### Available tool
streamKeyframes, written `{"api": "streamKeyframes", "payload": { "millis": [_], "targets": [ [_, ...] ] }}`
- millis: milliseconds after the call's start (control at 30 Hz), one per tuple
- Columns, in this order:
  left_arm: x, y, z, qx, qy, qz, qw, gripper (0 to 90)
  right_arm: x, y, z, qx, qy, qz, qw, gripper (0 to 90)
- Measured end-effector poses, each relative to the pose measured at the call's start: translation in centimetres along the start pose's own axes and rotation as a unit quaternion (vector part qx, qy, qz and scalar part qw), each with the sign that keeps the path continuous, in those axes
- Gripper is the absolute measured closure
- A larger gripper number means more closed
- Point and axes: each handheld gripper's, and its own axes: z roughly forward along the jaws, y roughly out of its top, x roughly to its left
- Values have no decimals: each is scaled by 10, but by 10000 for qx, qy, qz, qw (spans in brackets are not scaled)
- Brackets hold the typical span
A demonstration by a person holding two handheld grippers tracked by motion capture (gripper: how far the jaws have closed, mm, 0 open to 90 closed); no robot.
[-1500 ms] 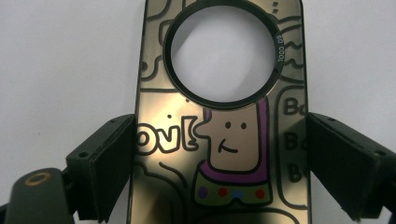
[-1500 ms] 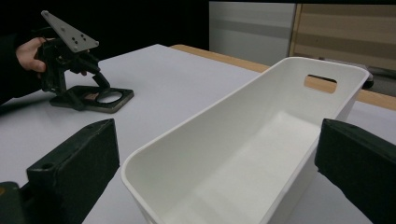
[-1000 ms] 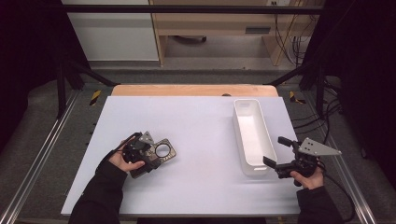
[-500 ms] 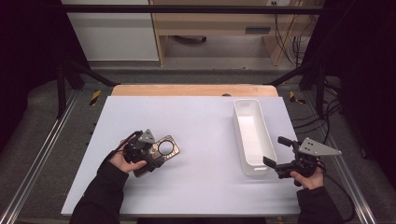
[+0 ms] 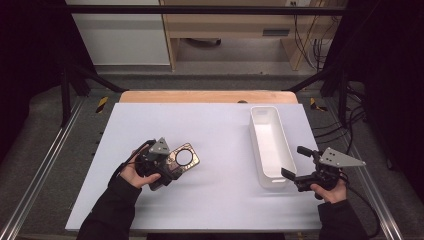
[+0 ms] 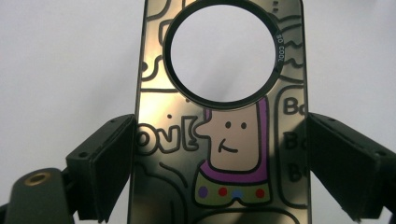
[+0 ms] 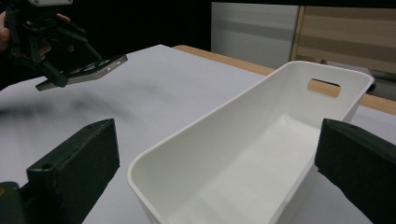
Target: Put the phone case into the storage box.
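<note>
the left gripper [image 5: 167, 172], at lower left of the high view, clamps a thin, stiff, glossy, likely slippery phone case [image 6: 222, 140] by its long edges, while the right gripper [image 5: 295, 164] gapes empty.

White bin [image 7: 243, 154] between spread fingers [image 7: 74, 163], left gripper [image 7: 51, 56] lifting plate [image 7: 88, 70]

A white table [image 5: 220, 200] (its far edge trimmed in wood) stands before a pale cabinet [image 5: 120, 35] and trailing cables [image 5: 310, 35].
</note>
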Motion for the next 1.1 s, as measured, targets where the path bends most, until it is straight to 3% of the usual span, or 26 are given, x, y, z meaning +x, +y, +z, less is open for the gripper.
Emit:
{"api": "streamKeyframes", "payload": {
  "millis": [500,1100],
  "targets": [
    [-16,13,-2,-199,-136,56,9997,112,4,4,2,-25,64,-65,10000,4],
    [-36,26,1,-299,-345,251,9986,112,21,11,15,134,362,-347,9987,4]
  ]
}}
